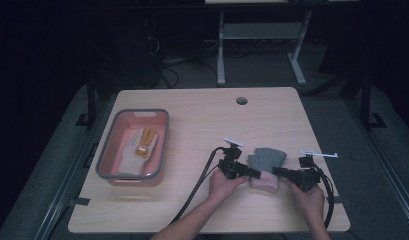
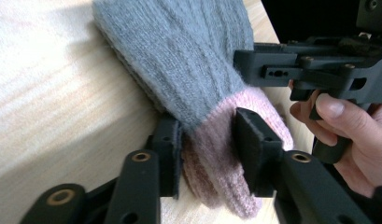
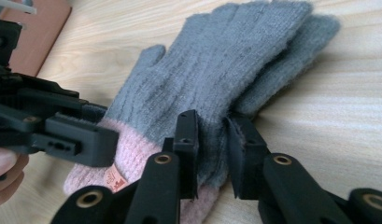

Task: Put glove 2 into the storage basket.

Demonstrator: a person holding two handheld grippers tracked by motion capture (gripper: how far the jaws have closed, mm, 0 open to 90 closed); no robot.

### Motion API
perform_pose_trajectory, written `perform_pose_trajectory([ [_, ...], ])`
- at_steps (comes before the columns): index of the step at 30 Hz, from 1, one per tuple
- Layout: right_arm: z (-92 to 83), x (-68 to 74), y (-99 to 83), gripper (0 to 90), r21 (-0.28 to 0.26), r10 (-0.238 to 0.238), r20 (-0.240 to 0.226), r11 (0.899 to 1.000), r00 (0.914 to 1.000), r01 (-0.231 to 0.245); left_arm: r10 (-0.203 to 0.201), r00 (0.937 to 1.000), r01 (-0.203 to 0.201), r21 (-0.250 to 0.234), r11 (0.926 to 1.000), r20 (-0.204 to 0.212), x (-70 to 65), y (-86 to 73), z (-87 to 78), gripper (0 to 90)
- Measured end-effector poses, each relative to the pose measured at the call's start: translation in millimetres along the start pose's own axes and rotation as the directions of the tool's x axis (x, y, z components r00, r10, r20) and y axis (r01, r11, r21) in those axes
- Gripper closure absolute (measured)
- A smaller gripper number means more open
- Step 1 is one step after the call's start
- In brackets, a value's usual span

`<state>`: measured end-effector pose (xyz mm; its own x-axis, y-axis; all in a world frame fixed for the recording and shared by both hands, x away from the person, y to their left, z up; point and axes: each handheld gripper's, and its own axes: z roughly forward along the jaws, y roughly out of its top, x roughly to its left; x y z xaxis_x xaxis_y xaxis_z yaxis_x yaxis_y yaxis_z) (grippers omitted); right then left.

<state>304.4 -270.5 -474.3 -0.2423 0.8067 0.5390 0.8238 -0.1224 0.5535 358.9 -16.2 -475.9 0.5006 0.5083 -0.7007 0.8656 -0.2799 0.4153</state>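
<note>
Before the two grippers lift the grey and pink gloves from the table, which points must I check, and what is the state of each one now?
1. Left gripper closed on the pink cuff of the gloves: ok, its fingers press the cuff from both sides.
2. Right gripper closed on the gloves: ok, knit is pinched between its fingers.
3. Both gloves caught in each grip: cannot tell; they lie stacked.
4. The two grippers apart from each other: ok, close but not touching.
5. Pink bin has room: ok, one white and yellow glove lies inside.
6. Cables free of the gloves: ok.
</note>
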Motion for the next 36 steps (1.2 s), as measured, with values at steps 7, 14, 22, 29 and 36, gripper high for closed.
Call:
perform_pose_trajectory([
  [7,-2.7,-0.2,-1.5,76.9,-0.014,0.009,-0.017,1.0,0.9998,-0.01,-0.004,0.9998,0.004,0.002,1.0,0.018,1.4,0.9,-1.5,64.9],
  [14,-4.4,2.7,-2.3,76.9,-0.016,0.003,-0.023,1.0,0.9997,-0.004,0.004,0.9996,-0.003,-0.008,1.0,0.028,2.2,-1.6,-3.5,64.9],
  [22,-5.2,5.3,-3.0,77.1,-0.018,-0.002,-0.025,1.0,0.9997,0.002,0.042,0.9986,-0.042,-0.022,0.9989,0.031,2.3,-1.3,-5.9,65.2],
  [29,-7.8,7.4,-4.1,77.1,-0.031,0.0,-0.038,1.0,0.9993,-0.001,0.056,0.9979,-0.055,-0.021,0.9983,0.033,1.0,-2.1,-9.1,65.3],
  [36,-8.2,12.6,-3.8,77.1,-0.034,-0.012,-0.043,0.999,0.999,0.011,0.055,0.9972,-0.054,-0.03,0.9981,0.051,3.1,-3.6,-14.2,65.2],
])
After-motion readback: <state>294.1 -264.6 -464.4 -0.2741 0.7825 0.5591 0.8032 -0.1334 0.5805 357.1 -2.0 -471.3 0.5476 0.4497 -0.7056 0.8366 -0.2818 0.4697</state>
